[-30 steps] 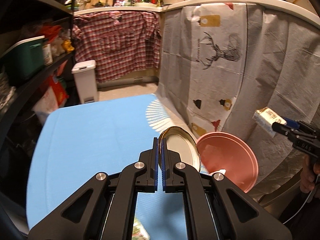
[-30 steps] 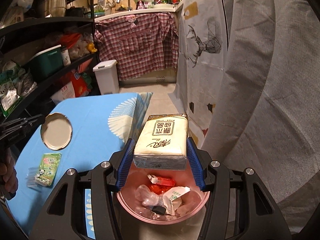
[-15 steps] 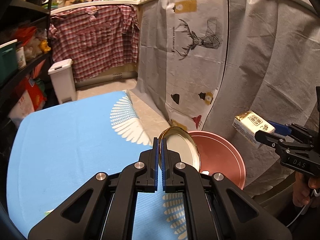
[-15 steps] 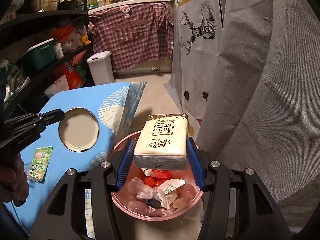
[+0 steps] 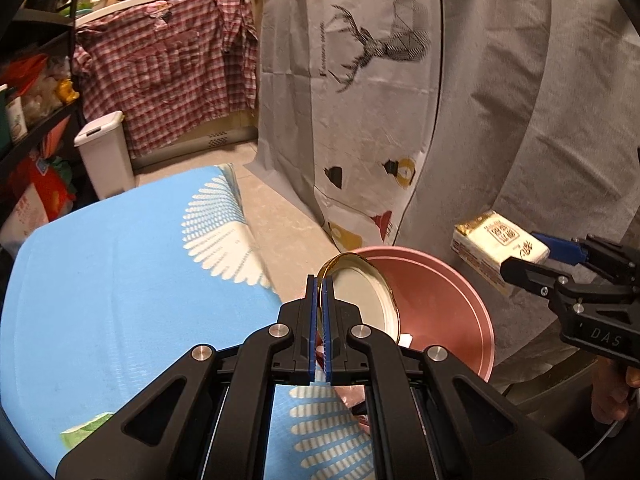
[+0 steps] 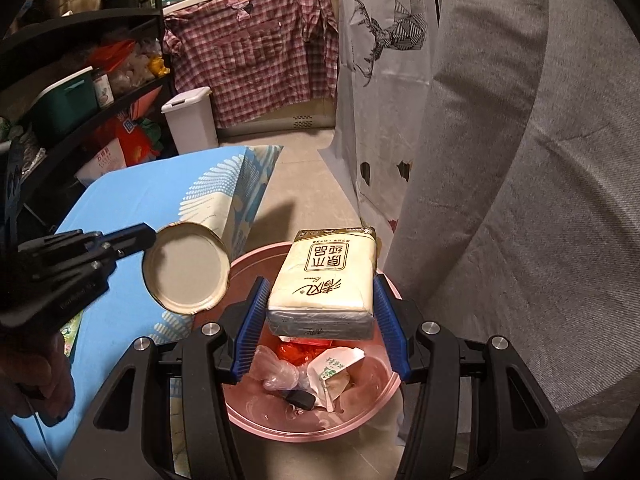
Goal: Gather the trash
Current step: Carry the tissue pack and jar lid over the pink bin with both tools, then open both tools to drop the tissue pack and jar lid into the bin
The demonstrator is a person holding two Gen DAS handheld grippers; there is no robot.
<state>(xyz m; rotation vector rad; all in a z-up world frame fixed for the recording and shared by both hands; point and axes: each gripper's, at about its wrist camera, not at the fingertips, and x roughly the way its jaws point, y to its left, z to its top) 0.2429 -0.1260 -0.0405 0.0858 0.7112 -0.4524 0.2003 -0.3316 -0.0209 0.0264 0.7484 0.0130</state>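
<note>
My left gripper (image 5: 319, 284) is shut on the rim of a round gold metal lid (image 5: 362, 296), held on edge over the near rim of the pink trash bin (image 5: 448, 300). The lid (image 6: 186, 267) and left gripper (image 6: 136, 240) also show in the right wrist view. My right gripper (image 6: 320, 300) is shut on a cream tissue pack (image 6: 326, 280) above the pink bin (image 6: 360, 420), which holds several wrappers (image 6: 332, 368). The pack (image 5: 496, 242) and right gripper (image 5: 528, 258) show at the right of the left wrist view.
A blue-covered table (image 5: 120, 280) lies left of the bin, with a green packet (image 5: 86, 432) near its front edge. A white pedal bin (image 5: 106, 156) and dark shelves (image 6: 80, 80) stand behind. A grey cloth with a deer print (image 5: 380, 80) hangs to the right.
My left gripper has carried the lid rightward from over the table to the bin's rim. My right gripper still holds the tissue pack over the bin.
</note>
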